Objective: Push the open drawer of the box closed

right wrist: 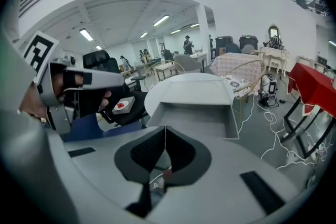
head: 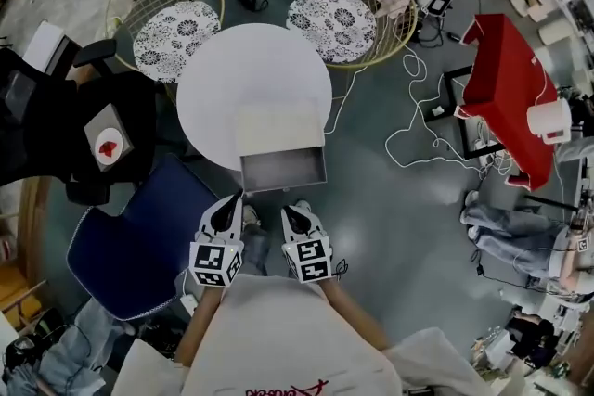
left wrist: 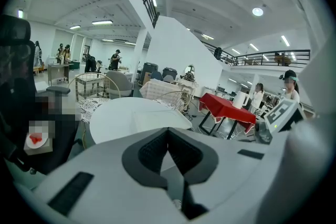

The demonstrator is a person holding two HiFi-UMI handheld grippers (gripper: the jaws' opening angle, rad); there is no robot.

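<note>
The white box (head: 278, 127) is sitting on the near side of the round white table (head: 218, 74), and its drawer (head: 283, 170) is standing pulled out toward the person, its front edge jutting past the table's rim. From above and from the right gripper view, the drawer is showing only its bare grey floor and low walls.

The person is holding both tools low, close to the body, short of the drawer and not touching it. The left tool (head: 232, 204) is pointing toward the table with its jaws drawn together at the tips and nothing between them. The right tool (head: 292, 213) is sitting just beside it, its jaws also pressed together on nothing, aimed straight at the open drawer.

A blue chair (head: 139, 241) is standing to the left of the person. On a black chair (head: 56, 139) further left, a small pale square thing (head: 107, 144) is lying with a red patch on it; what it is, I cannot tell.
</note>
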